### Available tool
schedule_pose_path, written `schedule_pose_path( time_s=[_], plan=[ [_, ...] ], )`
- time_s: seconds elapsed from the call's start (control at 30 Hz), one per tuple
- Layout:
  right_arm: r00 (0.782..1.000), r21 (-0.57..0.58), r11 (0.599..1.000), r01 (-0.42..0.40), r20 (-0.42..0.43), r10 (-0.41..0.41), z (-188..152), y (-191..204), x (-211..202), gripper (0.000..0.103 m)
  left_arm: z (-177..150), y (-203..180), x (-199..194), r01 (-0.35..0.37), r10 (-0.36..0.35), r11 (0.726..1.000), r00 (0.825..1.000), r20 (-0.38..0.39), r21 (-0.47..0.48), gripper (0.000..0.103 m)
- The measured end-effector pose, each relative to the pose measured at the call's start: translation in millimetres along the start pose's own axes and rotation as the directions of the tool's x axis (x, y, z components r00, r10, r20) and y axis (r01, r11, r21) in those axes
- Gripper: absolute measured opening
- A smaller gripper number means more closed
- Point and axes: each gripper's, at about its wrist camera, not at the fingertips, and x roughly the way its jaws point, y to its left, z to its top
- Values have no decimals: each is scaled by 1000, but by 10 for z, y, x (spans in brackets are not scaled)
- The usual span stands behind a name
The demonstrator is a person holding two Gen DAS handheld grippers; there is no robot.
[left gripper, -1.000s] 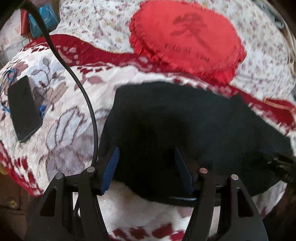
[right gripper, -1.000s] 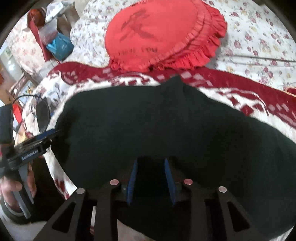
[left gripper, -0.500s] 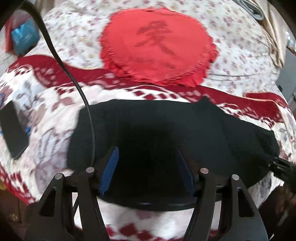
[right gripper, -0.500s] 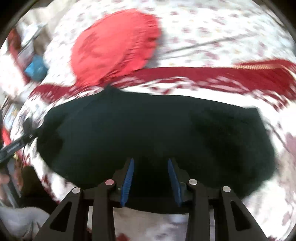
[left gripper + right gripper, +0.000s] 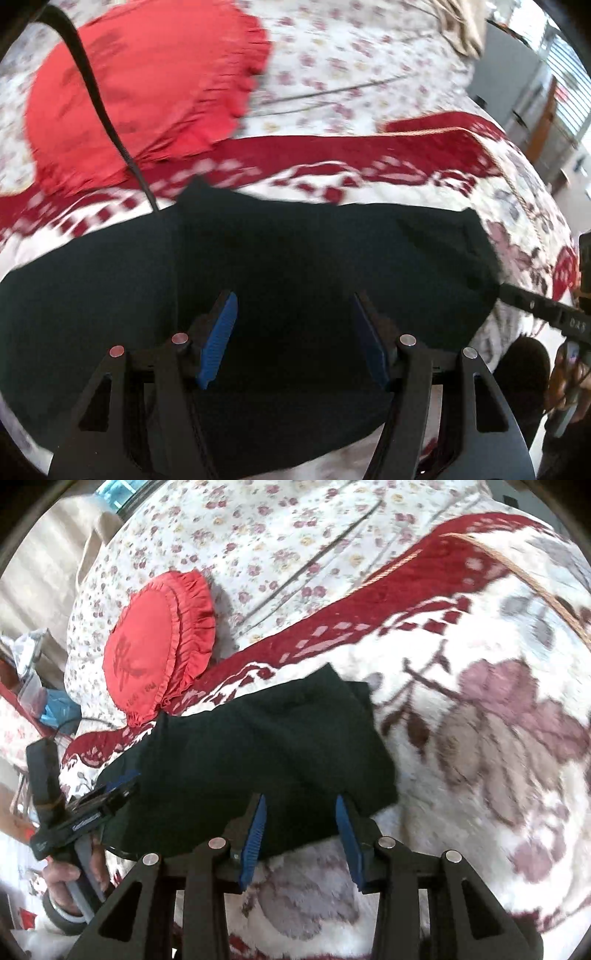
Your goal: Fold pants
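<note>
Two grippers hover with jaws spread wide over the dark pants (image 5: 314, 266), folded flat on the patterned blanket (image 5: 498, 709): left gripper (image 5: 293, 339), right gripper (image 5: 299, 830). Only the right view shows the pants' right edge and the whole red cushion (image 5: 155, 646).

A red ruffled cushion (image 5: 155, 642) lies on the floral bedspread (image 5: 295, 528), its lower edge touching the red-and-white blanket (image 5: 498, 709).
</note>
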Motion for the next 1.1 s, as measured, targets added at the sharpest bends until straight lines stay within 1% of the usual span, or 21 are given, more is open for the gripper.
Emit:
schedule_pose_path(
  time_s=[0.03, 0.1, 0.2, 0.23, 0.27, 0.33, 0.4, 0.5, 0.63, 0.7, 0.77, 0.8, 0.83, 0.9, 0.93, 1.0, 1.03, 1.07, 1.1],
  plan=[
    [1000, 14, 1000, 11, 0, -11, -43, -32, -26, 41, 44, -74, 39, 19, -19, 1000, 1000, -5, 14, 63],
    [999, 32, 999, 38, -6, -38, -60, -130, -49, 42, 151, -236, 136, 67, -66, 997, 998, -20, 45, 63],
    [1000, 94, 996, 4, 0, -4, -80, -279, -5, 43, 333, -469, 313, 135, -131, 987, 990, -46, 88, 64],
    [1000, 116, 993, -4, -2, 4, -79, -311, 39, 44, 389, -535, 373, 154, -149, 983, 987, -56, 96, 67],
    [1000, 131, 991, -5, -4, 5, -90, -340, 71, 45, 443, -600, 435, 169, -163, 980, 984, -65, 104, 70],
    [1000, 153, 988, -6, -7, 8, -110, -388, 137, 47, 515, -695, 526, 198, -190, 973, 979, -77, 118, 71],
    [999, 176, 984, -27, -12, 30, -129, -420, 195, 49, 589, -806, 622, 217, -206, 967, 974, -91, 135, 71],
    [999, 194, 980, -51, 23, 48, -142, -443, 212, 54, 697, -1002, 780, 254, -233, 949, 964, -128, 187, 71],
    [996, 223, 972, -75, 72, 60, -110, -466, 235, 54, 817, -1218, 970, 300, -266, 923, 950, -164, 242, 71],
    [992, 231, 969, -92, 109, 69, -110, -481, 244, 54, 858, -1289, 1067, 332, -291, 910, 938, -189, 248, 71],
    [991, 202, 976, -79, 118, 56, -99, -445, 273, 52, 874, -1351, 1225, 343, -294, 909, 930, -219, 238, 71],
    [993, 174, 984, -49, 118, 28, -86, -398, 288, 46, 873, -1356, 1279, 347, -298, 911, 928, -224, 224, 71],
    [993, 161, 987, -31, 120, 12, -83, -372, 288, 37, 873, -1345, 1321, 357, -313, 912, 924, -220, 201, 71],
    [992, 141, 990, -18, 125, 0, -67, -338, 288, 33, 880, -1325, 1327, 367, -333, 912, 923, -194, 182, 71],
    [992, 140, 990, -25, 129, 7, -55, -331, 276, 29, 884, -1325, 1325, 367, -334, 913, 923, -191, 178, 70],
    [989, 136, 989, -58, 141, 39, -22, -303, 241, 23, 894, -1303, 1304, 373, -343, 915, 921, -186, 157, 66],
    [987, 131, 988, -77, 152, 57, 5, -262, 209, 22, 903, -1281, 1284, 380, -351, 914, 917, -189, 142, 63],
    [985, 117, 990, -83, 160, 63, 29, -214, 185, 21, 921, -1250, 1238, 386, -359, 913, 914, -189, 132, 62],
    [983, 92, 992, -83, 169, 67, 58, -135, 151, 20, 939, -1220, 1192, 386, -361, 914, 915, -181, 128, 62]
  ],
)
